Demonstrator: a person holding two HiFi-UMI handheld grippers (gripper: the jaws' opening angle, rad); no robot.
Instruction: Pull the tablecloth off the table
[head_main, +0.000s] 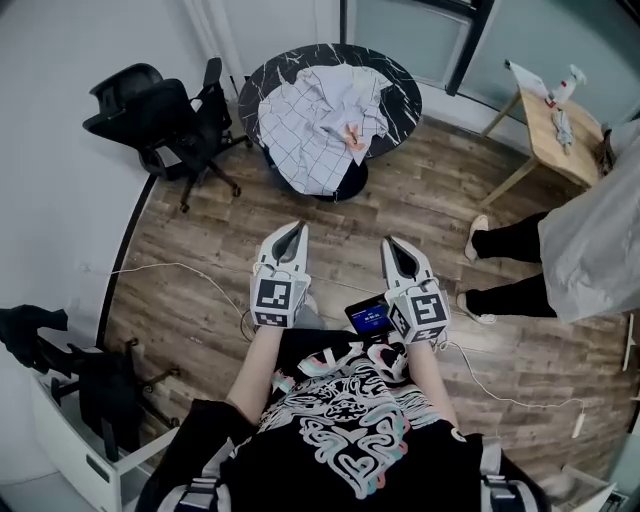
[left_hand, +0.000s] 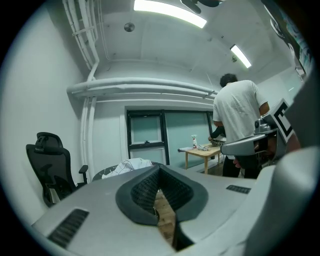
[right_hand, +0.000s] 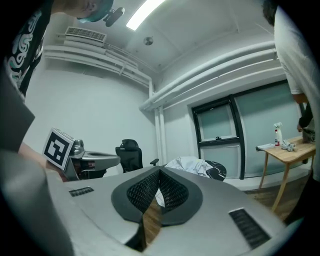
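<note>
The left gripper (head_main: 298, 229) and right gripper (head_main: 391, 244) are held side by side close to the person's chest, well apart from the table. The left one's jaws are pressed together with nothing between them, and the right one is the same: closed and empty. Far ahead, the white checked tablecloth (head_main: 318, 120) lies crumpled on the round black marble table (head_main: 402, 85), spilling over its near-left edge. A black office chair (head_main: 160, 112) stands to the table's left, while a wooden side table (head_main: 562, 138) and a standing person (head_main: 590, 245) are on the right.
</note>
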